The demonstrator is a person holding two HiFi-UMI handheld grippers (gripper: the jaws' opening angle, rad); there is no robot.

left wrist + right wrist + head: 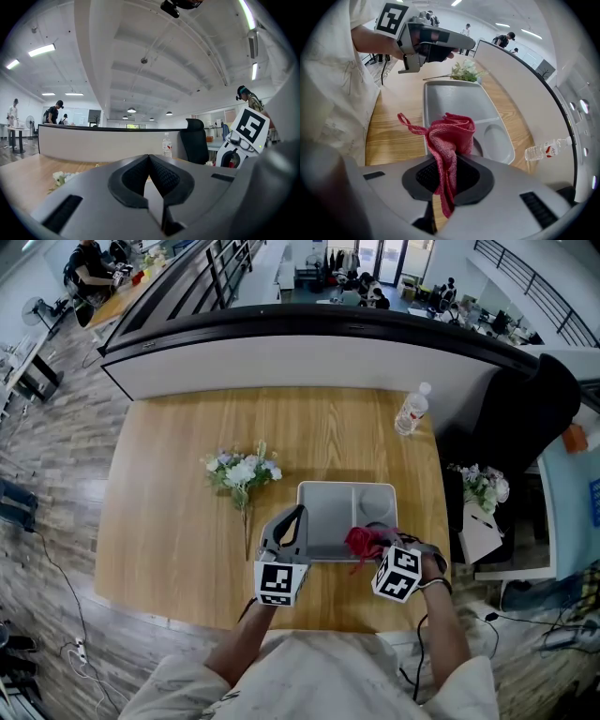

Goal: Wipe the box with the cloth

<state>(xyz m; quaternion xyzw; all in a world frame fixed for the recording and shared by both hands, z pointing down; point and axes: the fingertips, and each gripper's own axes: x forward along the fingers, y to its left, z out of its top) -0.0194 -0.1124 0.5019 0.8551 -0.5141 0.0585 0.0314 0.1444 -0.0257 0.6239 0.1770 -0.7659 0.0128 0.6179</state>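
Note:
The box is a pale grey compartment tray [328, 502] lying flat near the table's front edge; it also fills the middle of the right gripper view [450, 101]. My right gripper [375, 540] is at the tray's front right corner, shut on a crumpled red cloth [364, 542]. The cloth [452, 136] stands up out of the jaws [449, 176] above the tray's near end. My left gripper [298, 521] is by the tray's left rim, a little above it [440, 47]. Its pads meet at the tips [149, 161]; I cannot tell whether it touches the tray.
A bunch of white flowers [242, 472] lies left of the tray. A water bottle [411, 412] stands at the back right by the curved counter wall [309, 357]. A black chair [525, 418] and a second bouquet [480, 488] are off the right edge.

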